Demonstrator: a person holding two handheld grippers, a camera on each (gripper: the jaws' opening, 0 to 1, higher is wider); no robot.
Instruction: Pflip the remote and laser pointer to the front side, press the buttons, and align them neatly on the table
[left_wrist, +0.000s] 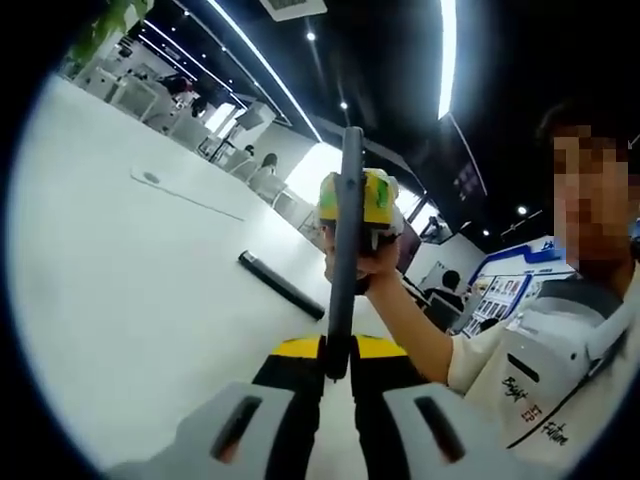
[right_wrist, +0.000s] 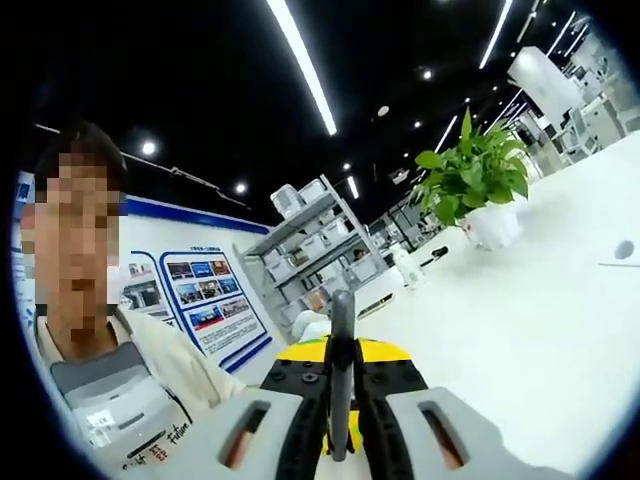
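Observation:
A long, thin dark grey remote (left_wrist: 345, 250) stands edge-on, rising straight up out of my left gripper (left_wrist: 338, 375), whose jaws are shut on its lower end. Behind its upper part a hand holds my yellow-green right gripper (left_wrist: 368, 205). In the right gripper view the same dark remote (right_wrist: 341, 340) shows as a narrow strip pinched between the jaws of my right gripper (right_wrist: 340, 400). The black laser pointer (left_wrist: 281, 285) lies flat on the white table (left_wrist: 130, 280), beyond and left of the remote, with nothing touching it.
The person holding the grippers is close by, a pale sleeve (left_wrist: 520, 370) on the right. A potted green plant (right_wrist: 477, 180) stands on the table (right_wrist: 530, 330) further back. Shelving (right_wrist: 320, 240) and wall posters (right_wrist: 205, 290) are in the background.

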